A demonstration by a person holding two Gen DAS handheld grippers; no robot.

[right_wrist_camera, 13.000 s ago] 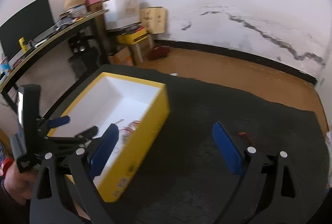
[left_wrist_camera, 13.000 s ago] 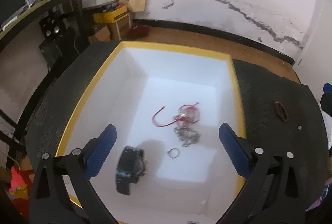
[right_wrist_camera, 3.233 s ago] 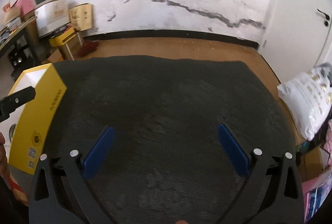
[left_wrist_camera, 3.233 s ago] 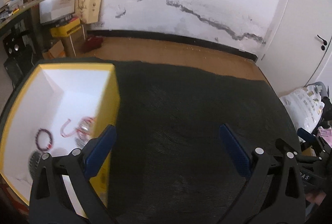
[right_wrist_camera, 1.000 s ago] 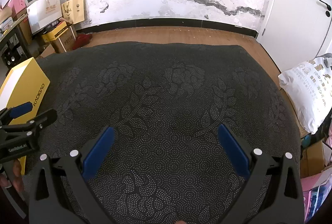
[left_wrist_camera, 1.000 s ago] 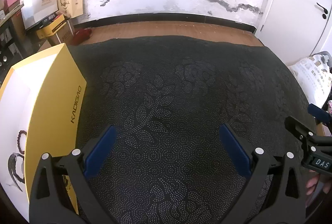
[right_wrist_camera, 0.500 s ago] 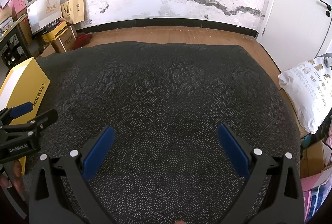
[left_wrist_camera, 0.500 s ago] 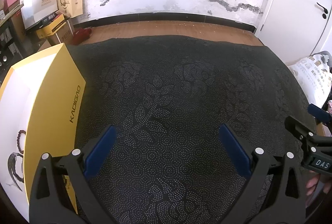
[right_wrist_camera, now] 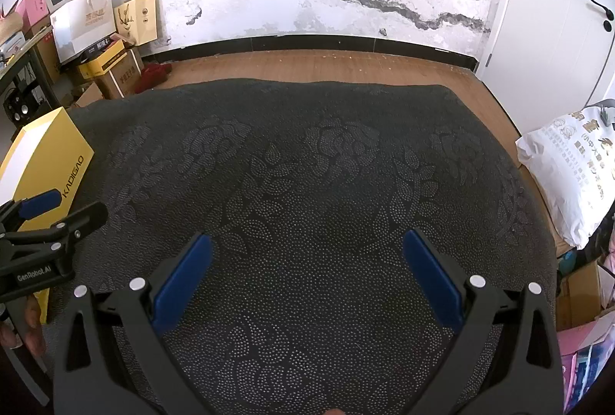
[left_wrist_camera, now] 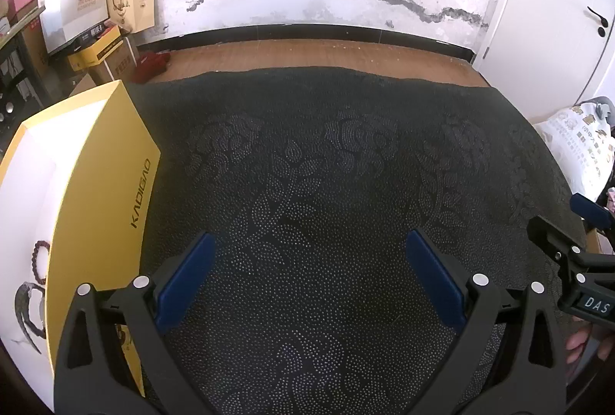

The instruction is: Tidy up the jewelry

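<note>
Above, both blue-padded claws, left claw [left_wrist_camera: 310, 274] and right claw [right_wrist_camera: 307, 272], hang released and empty over the dark floral-embossed tabletop [left_wrist_camera: 346, 165]; a dark beaded bracelet [left_wrist_camera: 38, 253] lies inside the yellow cardboard box [left_wrist_camera: 107, 184] at the tabletop's left edge.

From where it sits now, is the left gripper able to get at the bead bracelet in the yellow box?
Probably yes. The left gripper is open and empty over the dark cloth, just right of the yellow box. The box is open-topped, so the bead bracelet is exposed; only the near wall must be cleared.
</note>
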